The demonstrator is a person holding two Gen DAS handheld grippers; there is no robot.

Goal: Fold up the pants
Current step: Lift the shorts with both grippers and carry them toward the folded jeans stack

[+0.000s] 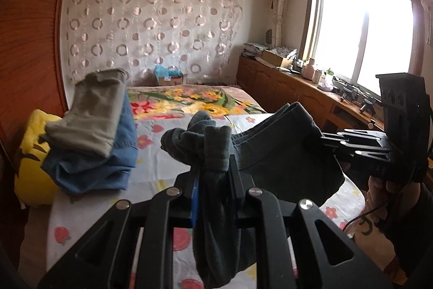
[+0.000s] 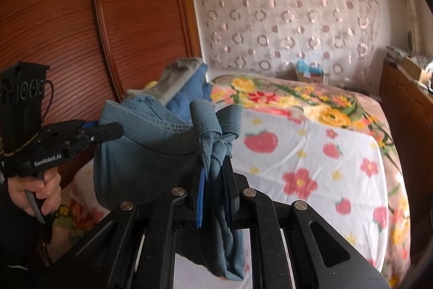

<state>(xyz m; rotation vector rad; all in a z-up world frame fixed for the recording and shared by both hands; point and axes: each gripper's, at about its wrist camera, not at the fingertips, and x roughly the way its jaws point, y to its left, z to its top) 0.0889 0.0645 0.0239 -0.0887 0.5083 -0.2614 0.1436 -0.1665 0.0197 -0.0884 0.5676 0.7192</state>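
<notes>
We grip the dark grey pants (image 1: 270,153) with both tools: the left tool (image 1: 213,175) and the right tool (image 2: 213,178) each clamp narrow on bunched fabric, the cloth stretched between them above the bed (image 2: 311,153).
</notes>
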